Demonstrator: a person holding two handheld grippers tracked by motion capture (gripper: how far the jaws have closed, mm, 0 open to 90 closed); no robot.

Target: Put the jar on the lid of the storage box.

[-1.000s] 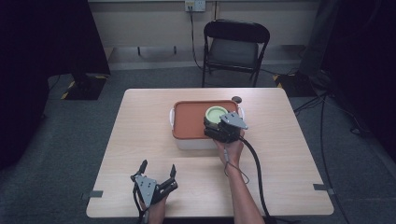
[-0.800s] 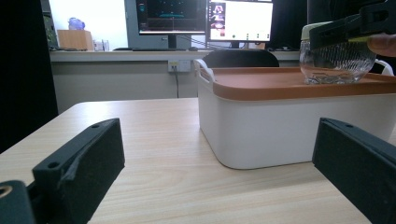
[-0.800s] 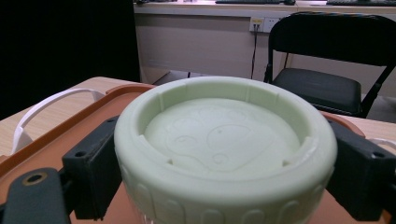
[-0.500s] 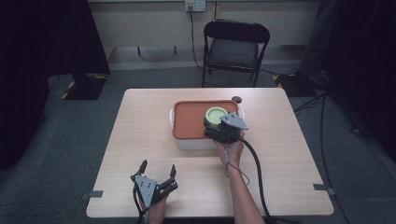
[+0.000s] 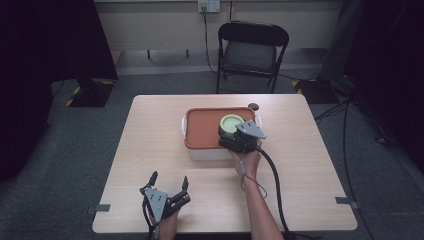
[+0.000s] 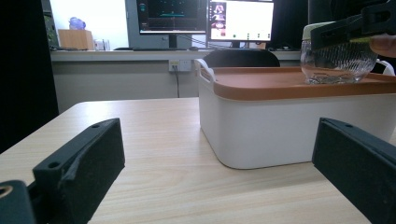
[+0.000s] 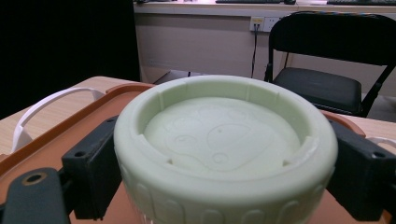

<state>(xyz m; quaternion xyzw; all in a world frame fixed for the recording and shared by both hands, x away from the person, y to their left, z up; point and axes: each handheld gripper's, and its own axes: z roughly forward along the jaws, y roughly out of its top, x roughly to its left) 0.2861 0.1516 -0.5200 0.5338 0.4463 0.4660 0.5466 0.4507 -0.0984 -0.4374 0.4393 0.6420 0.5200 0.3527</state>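
Here the jar (image 7: 224,154) sits clamped between the right gripper's (image 5: 231,136) fingers (image 7: 91,170)

Right hand-held gripper (image 5: 231,134) clamped, forearm extended, left hand-held gripper (image 5: 169,182) splayed

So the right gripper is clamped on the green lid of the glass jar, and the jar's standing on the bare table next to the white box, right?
Not quite. The right gripper does clamp the green lid, but the glass jar stands on the orange lid of the white box, not on the table; the left gripper view shows it.
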